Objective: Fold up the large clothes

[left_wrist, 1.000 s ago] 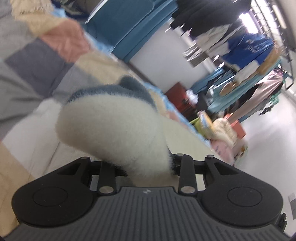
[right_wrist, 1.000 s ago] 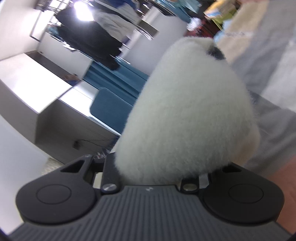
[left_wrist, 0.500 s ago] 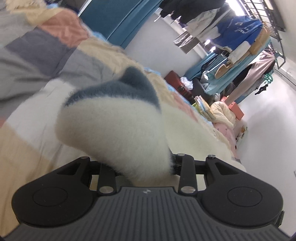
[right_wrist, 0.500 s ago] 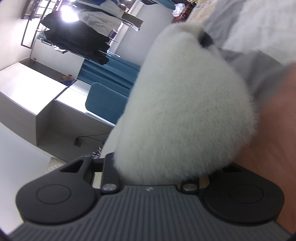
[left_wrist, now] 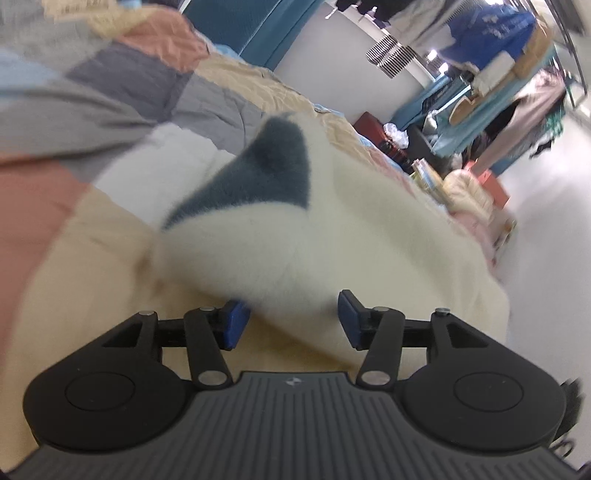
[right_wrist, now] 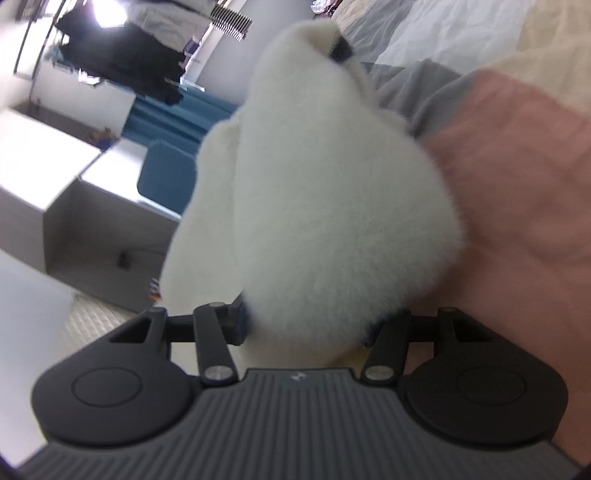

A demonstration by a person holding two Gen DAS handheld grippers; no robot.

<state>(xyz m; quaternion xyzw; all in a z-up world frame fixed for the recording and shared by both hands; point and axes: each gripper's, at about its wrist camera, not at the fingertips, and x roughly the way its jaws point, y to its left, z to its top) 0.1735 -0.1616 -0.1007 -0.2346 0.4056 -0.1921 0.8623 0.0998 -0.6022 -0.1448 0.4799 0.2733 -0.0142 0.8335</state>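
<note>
A fluffy white fleece garment (left_wrist: 295, 236) with a dark blue-grey patch (left_wrist: 273, 173) lies on a patchwork bedspread (left_wrist: 122, 96). My left gripper (left_wrist: 291, 317) is open, its blue pads apart on either side of a fold of the fleece, which rests on the bed. In the right wrist view the white fleece (right_wrist: 325, 192) bulges up between the fingers of my right gripper (right_wrist: 306, 325). The right jaws are parted wider than before, with fleece still between them; whether they press on it I cannot tell.
The bedspread has grey, pink, cream and white squares (right_wrist: 517, 184). A clothes rack (left_wrist: 498, 44) with hanging garments and piled items stands at the far right. A teal headboard (left_wrist: 258, 33), a white cabinet (right_wrist: 74, 177) and dark hanging clothes (right_wrist: 140, 55) are beyond.
My left gripper has opened and let the fleece fold drop onto the bed. My right gripper's jaws have spread, and the fleece has lowered toward the bedspread.
</note>
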